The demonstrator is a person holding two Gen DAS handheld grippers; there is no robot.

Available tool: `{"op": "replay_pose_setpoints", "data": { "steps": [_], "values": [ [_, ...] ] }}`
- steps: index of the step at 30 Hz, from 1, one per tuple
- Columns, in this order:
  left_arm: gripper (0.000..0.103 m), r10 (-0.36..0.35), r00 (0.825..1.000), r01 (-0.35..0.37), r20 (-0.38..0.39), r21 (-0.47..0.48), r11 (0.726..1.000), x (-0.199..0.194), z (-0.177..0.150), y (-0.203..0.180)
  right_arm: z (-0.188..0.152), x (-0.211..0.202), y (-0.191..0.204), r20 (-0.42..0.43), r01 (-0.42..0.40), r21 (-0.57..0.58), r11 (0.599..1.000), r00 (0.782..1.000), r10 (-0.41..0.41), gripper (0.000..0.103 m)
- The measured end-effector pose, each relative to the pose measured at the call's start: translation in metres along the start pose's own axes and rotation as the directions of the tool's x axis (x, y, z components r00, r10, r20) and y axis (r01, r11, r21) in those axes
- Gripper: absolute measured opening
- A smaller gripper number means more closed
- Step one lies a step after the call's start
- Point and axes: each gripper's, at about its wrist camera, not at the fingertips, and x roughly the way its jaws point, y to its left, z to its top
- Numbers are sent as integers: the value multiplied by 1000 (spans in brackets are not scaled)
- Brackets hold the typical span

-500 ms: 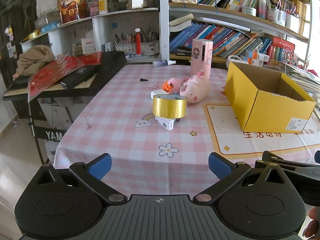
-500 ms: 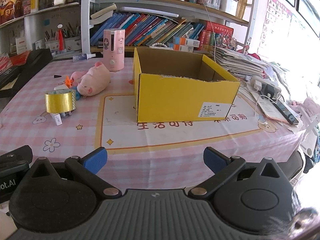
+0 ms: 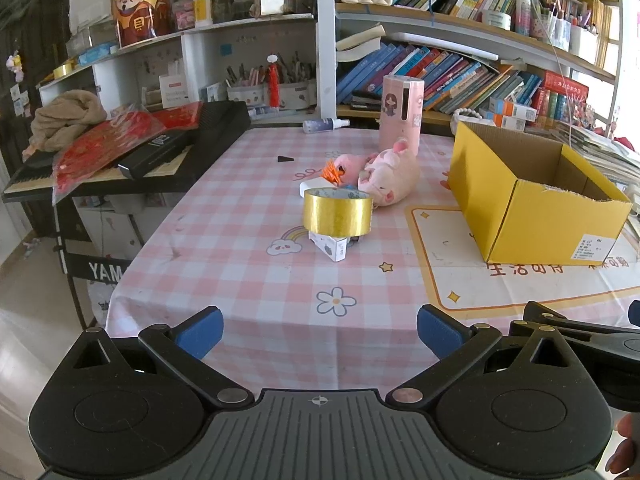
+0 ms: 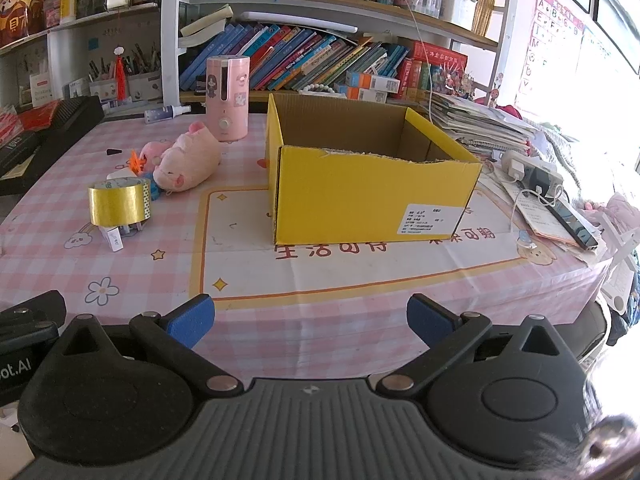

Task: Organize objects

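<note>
Both grippers — left gripper [image 3: 318, 330], right gripper [image 4: 310, 318] — gape, holding nothing.

A roll of gold tape [image 3: 337, 216] at centre frame covers most of a small white carton [image 3: 333, 246], whose print is too small to read. A blue item behind the tape shows only as a sliver, its nature unclear. Behind the plush pig [image 3: 390, 178], a smaller pink toy [image 3: 346, 165] is partly blocked. The near wall of the yellow box [image 4: 376, 196] hides its floor in the right wrist view, and its label [image 4: 430, 220] is illegible. At the lower right edge of the left wrist view, fingertips [image 3: 624, 444] are cut off; the keyboard [image 3: 120, 160] runs out at left.
</note>
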Motion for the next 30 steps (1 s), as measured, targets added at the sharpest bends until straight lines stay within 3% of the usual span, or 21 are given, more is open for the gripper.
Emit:
{"op": "replay_pose_setpoints", "data": {
  "steps": [30],
  "values": [
    [103, -21, 1000, 21, -1, 31, 999, 2, -1, 3, 1, 0, 3, 7, 5, 12, 1000, 1000, -5, 103]
  ]
}}
